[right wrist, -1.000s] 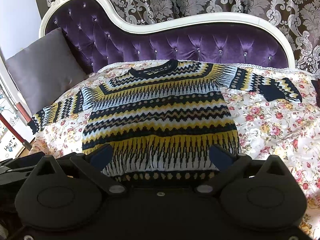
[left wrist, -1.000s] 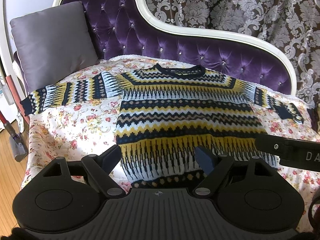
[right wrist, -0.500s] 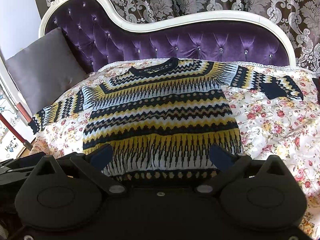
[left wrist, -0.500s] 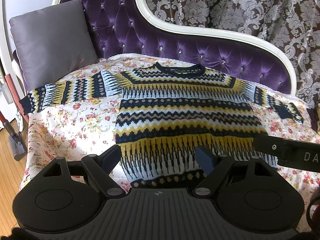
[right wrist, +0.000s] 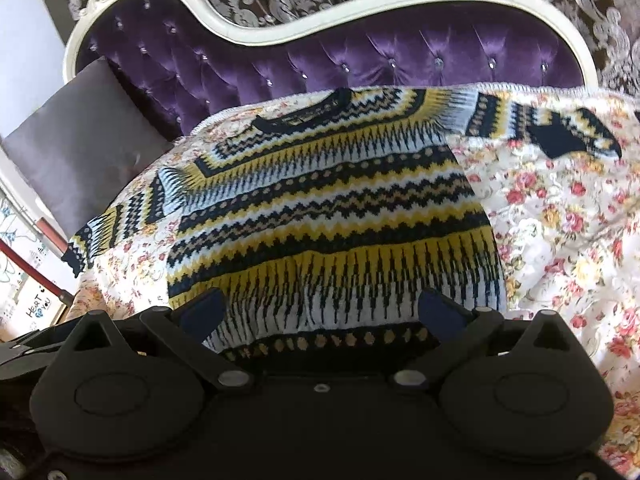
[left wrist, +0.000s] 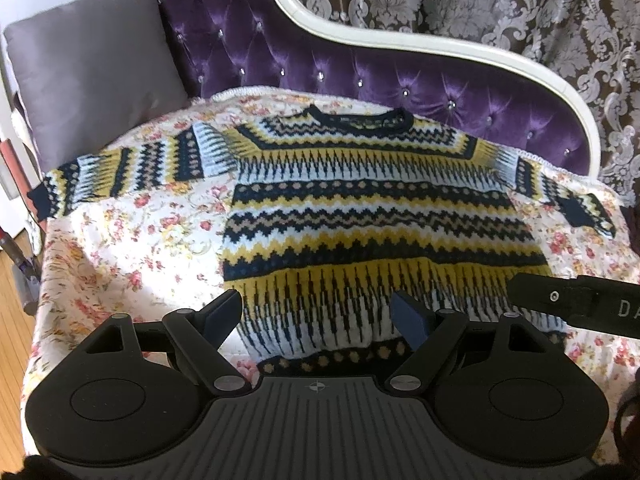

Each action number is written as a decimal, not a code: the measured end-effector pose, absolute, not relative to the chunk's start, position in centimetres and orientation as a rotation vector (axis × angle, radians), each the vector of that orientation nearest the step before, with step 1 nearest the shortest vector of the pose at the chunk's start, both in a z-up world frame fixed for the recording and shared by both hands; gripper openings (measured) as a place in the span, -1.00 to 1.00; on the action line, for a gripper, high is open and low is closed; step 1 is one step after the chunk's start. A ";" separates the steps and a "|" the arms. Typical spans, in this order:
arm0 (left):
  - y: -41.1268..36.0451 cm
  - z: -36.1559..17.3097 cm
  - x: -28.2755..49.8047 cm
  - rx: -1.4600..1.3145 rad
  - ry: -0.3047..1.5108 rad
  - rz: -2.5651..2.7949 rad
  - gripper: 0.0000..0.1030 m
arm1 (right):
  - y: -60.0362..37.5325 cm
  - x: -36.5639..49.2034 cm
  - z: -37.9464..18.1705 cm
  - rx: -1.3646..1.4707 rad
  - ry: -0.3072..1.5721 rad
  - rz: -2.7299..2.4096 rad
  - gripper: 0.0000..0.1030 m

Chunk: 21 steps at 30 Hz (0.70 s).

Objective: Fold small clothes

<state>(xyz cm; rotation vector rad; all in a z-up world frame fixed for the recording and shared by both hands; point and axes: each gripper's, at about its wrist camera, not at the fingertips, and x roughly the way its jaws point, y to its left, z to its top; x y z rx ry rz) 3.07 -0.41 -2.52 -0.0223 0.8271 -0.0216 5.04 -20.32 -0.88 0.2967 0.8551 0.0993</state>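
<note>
Since the earlier frames the right view has tilted, so the sofa back now slants; the left view has barely shifted. Left wrist view: the left gripper (left wrist: 318, 314) hovers over the hem of the sweater (left wrist: 380, 216), jaws wide apart and holding nothing. The sweater lies flat, sleeves spread, on the floral cover (left wrist: 132, 248), neck toward the sofa (left wrist: 400, 76); a pillow (left wrist: 92, 72) leans at left. Right wrist view: the right gripper (right wrist: 320, 312) also hangs above the sweater (right wrist: 332, 216) hem, jaws wide open and empty, with the cover (right wrist: 560, 220) bare at right.
</note>
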 end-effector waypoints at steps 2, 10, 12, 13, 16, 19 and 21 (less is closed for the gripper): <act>-0.4 -2.8 4.2 -0.033 0.844 -0.037 0.57 | -20.8 5.7 -1.3 0.310 0.867 0.096 0.99; -1.0 -3.7 9.8 0.023 0.806 -0.064 0.57 | -24.6 9.9 -2.0 0.200 0.825 -0.008 0.57; -1.0 -4.1 11.5 0.022 0.776 -0.081 0.57 | -26.6 11.5 -2.2 0.171 0.805 -0.048 0.50; -1.0 -4.4 12.4 0.022 0.765 -0.082 0.56 | -27.7 12.4 -2.3 0.155 0.795 -0.076 0.49; -1.2 -5.4 15.0 0.032 0.749 -0.072 0.56 | -31.1 14.8 -2.7 0.105 0.747 -0.160 0.40; -1.7 -6.8 17.8 0.074 0.776 -0.089 0.55 | -34.4 17.3 -3.6 0.107 0.732 -0.214 0.35; -2.1 -7.7 19.5 0.110 0.789 -0.097 0.55 | -36.5 19.0 -4.6 0.115 0.736 -0.236 0.26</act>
